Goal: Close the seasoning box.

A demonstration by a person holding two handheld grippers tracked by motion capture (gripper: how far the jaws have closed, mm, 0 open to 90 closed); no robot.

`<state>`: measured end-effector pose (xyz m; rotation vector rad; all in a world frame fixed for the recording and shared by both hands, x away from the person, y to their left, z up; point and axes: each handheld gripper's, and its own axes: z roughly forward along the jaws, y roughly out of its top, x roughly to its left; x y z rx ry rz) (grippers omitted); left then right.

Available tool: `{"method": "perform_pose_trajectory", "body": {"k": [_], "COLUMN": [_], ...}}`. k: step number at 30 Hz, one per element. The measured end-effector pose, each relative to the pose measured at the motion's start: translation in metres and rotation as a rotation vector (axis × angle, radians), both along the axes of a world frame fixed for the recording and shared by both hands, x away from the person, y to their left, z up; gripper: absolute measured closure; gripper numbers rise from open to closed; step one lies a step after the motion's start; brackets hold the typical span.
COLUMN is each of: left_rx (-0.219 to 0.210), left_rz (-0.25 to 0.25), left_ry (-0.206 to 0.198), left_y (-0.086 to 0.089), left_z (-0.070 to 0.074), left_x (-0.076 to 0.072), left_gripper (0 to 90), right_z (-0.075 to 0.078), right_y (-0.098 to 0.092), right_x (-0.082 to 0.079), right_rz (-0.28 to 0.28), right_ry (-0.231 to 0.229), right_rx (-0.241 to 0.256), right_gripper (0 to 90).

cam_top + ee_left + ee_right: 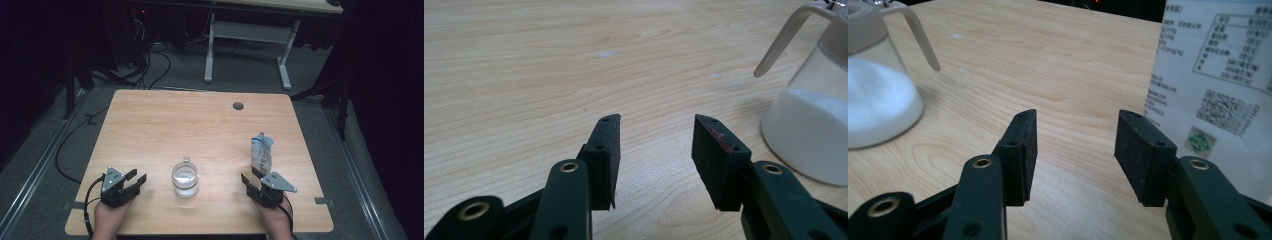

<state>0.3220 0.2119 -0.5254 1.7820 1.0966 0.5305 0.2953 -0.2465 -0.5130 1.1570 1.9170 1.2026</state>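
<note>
— Along the near edge of the table [150, 120], what are the two grippers doing?

— Both are resting low on the wood, held in the person's hands. The left gripper [138, 181] is sitting toward the near left corner with its jaws spread apart and nothing between them. The right gripper [248, 182] is sitting toward the near right corner, jaws likewise parted and empty.

— And the things they are facing?

— A clear glass jar [185, 178] is standing upright between them, close to the near edge and about midway along it. It is holding a white granular fill, and in the left gripper view a pale curved spout or handle [784, 37] is arching off its top. A white and blue paper pouch [261, 151] is standing upright just beyond the right gripper, nearer the right edge; its printed back is showing in the right gripper view.

— So which step is in hand?

— I'd judge nothing is being grasped yet; this is looking like the approach. The right gripper is pointing closest to the pouch, the left toward the jar.

— What is the next move calling for?

— Probably closing on the pouch gently, since thin paper crumples, while the left one is steadying the jar so it isn't tipping.
</note>
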Motion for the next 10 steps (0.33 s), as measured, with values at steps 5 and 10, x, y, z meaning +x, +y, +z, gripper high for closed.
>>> {"method": "perform_pose_trajectory", "body": {"k": [5,10], "left_rx": [0.003,0.002], "left_rz": [-0.002,-0.003], "left_ry": [0.002,0.005], "left_y": [-0.0026,-0.0023], "left_z": [-0.0007,-0.0012], "left_x": [0.0002,0.0003], "left_gripper": [54.5,54.5], "right_z": [-0.0005,-0.0017], "right_y": [0.0018,0.0053], "right_x": [0.0008,0.0018], "right_rz": [0.008,0.022], "right_ry": [-0.001,-0.001], "right_rx": [-0.001,-0.01], "right_gripper": [50.8,50.5]}}
